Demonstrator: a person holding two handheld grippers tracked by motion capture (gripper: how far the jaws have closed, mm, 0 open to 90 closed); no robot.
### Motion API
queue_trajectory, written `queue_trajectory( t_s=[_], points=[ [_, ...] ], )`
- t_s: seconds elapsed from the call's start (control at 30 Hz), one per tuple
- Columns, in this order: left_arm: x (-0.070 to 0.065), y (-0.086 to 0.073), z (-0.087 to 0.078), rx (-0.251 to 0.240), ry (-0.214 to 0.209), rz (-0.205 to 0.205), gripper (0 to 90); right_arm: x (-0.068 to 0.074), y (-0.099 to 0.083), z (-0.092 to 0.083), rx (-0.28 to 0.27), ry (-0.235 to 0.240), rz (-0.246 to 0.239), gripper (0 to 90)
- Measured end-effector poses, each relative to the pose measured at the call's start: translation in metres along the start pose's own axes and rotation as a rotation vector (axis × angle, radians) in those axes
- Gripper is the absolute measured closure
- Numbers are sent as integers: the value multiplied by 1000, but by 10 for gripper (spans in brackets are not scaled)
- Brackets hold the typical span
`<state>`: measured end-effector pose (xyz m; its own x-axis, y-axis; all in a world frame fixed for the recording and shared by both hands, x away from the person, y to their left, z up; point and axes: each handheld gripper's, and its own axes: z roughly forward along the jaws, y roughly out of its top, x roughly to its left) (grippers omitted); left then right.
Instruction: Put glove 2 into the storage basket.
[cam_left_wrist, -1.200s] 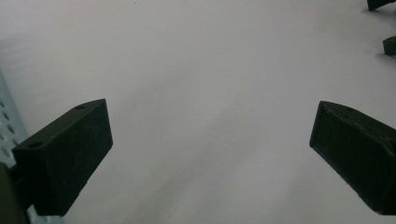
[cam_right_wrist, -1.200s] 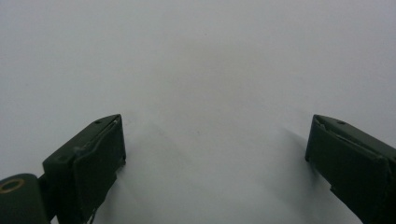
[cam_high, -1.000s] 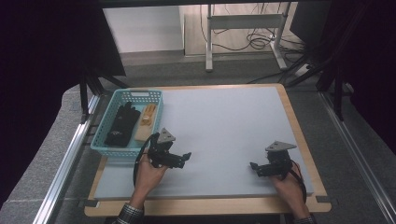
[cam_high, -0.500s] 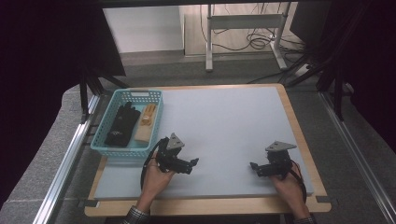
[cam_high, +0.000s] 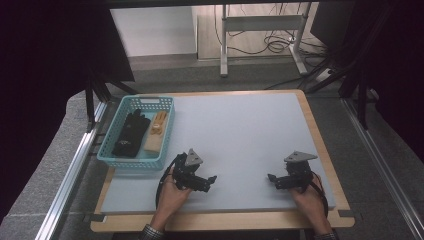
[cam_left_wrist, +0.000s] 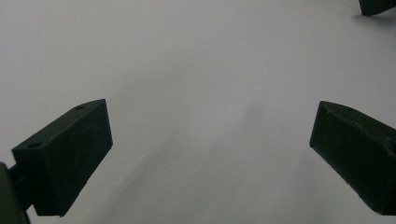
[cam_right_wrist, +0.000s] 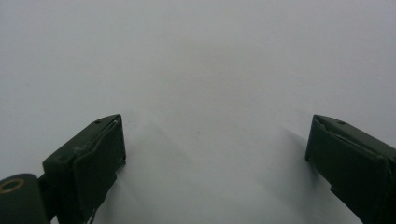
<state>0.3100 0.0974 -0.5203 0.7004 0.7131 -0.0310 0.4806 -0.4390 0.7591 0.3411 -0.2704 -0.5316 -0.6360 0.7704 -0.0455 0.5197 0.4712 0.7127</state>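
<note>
My left gripper (cam_high: 209, 182) rests on the pale grey mat (cam_high: 240, 130) near the front, just right of a teal basket (cam_high: 131, 161), and points right. In the left gripper view its jaws (cam_left_wrist: 210, 121) stand wide apart with bare mat between them. My right gripper (cam_high: 273, 181) lies at the front right and points left toward the other one. Its jaws (cam_right_wrist: 215, 126) are open too, with nothing between them. A black glove (cam_high: 131, 134) and a tan glove (cam_high: 156, 131) lie side by side in the basket.
The mat sits on a wooden board (cam_high: 320, 145) with a raised edge. A dark jaw tip (cam_left_wrist: 376, 5) of the other gripper shows at the top right of the left gripper view. Metal rails (cam_high: 75, 165) run along the left side, and desk legs and cables (cam_high: 260, 40) stand behind.
My left gripper has slid right and a little toward the front, away from the basket. The right gripper has stayed where it was.
</note>
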Motion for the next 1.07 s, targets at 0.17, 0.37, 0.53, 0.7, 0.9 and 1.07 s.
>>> queue_trajectory(
  t_s=[0.17, 0.37, 0.53, 0.7, 0.9, 1.07],
  points=[
    [-2, -4, 5, 12, -11, 4, 0, 0, 0, 0, 1, 0, 1, 47],
    [-3, -9, 12, 36, -7, 7, 0, 0, 0, 0, 1, -1, -3, 47],
    [-4, -13, 17, 63, 7, 3, 0, 0, 0, 0, 1, -1, -3, 47],
    [-3, -15, 21, 92, 18, -8, 0, 0, 0, 0, 1, -1, -3, 47],
    [-1, -15, 22, 102, 13, -23, 0, 0, 0, 0, 0, -1, -4, 47],
    [-2, -15, 23, 106, 15, -24, 0, 0, 0, 0, 3, -2, 0, 47]
  ],
)
